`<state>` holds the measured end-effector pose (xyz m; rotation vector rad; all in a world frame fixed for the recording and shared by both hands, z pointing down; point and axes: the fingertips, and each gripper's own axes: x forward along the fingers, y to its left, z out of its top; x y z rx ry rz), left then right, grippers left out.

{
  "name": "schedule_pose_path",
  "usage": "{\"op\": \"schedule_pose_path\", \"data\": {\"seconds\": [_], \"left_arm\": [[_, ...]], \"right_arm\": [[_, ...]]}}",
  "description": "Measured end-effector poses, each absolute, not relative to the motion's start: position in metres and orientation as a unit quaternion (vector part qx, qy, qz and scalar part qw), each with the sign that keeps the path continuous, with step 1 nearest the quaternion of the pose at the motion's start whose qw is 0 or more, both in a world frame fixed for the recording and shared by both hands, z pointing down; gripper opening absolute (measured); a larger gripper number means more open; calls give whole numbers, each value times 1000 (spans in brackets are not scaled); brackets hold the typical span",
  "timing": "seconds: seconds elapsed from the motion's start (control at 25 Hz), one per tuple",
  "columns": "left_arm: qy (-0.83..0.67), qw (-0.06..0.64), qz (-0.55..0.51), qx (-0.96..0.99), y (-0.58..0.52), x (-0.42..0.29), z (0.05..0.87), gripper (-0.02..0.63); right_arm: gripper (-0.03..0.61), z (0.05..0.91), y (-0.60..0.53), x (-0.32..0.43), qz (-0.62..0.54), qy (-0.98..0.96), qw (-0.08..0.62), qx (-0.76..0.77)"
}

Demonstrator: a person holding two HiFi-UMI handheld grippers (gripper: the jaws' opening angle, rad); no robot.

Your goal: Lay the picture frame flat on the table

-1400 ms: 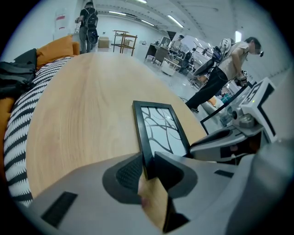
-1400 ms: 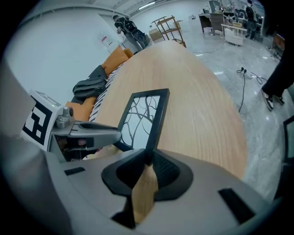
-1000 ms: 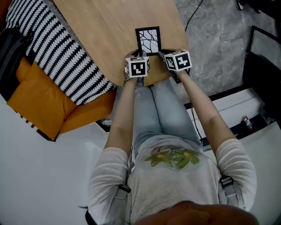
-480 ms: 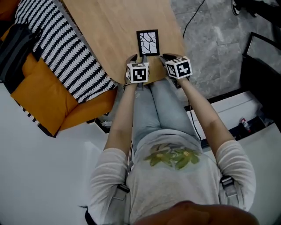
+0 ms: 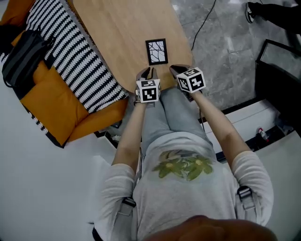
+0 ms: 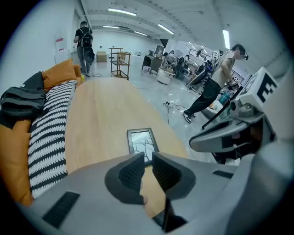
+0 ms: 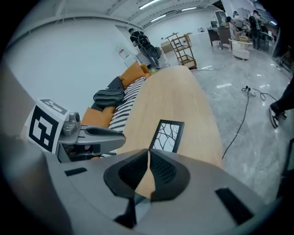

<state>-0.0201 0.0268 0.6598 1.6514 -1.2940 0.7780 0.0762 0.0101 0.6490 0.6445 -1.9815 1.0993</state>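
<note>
Bright, even indoor light, pouring down from long white ceiling strip lamps (image 6: 121,12). Pale glare streaks the glossy grey tiled floor (image 7: 239,78). Shadows faint. Both gripper views bulge fisheye-style, corners black, nearest foreground soft; head view sharp.

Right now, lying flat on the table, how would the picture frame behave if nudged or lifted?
The picture frame looks thin and rigid, so it would probably slide, not tip, on the smooth wooden table. Its reflective front suggests glazing, so possibly fragile. Lying flush, its edge may be hard to get under.
</note>
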Motion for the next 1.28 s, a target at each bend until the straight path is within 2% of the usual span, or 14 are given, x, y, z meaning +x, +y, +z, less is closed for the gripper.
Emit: {"op": "schedule_pose_path", "data": {"seconds": [0.08,0.36,0.56,0.92,1.28], "left_arm": [[-524,438,302,665,31,-18,651,42],[-479,483,274,680,43,1,631,16],[-465,442,316,698,44,3,630,15],[-483,439,292,699,30,-3,622,15],[-482,464,277,690,29,-8,626,15]], "right_arm": [[8,641,11,78,426,-780,382,255],[8,616,11,79,423,-794,348,262],[8,607,7,74,426,-808,318,255],[6,610,6,73,419,-804,336,255],[6,617,6,74,411,-799,355,259]]}}
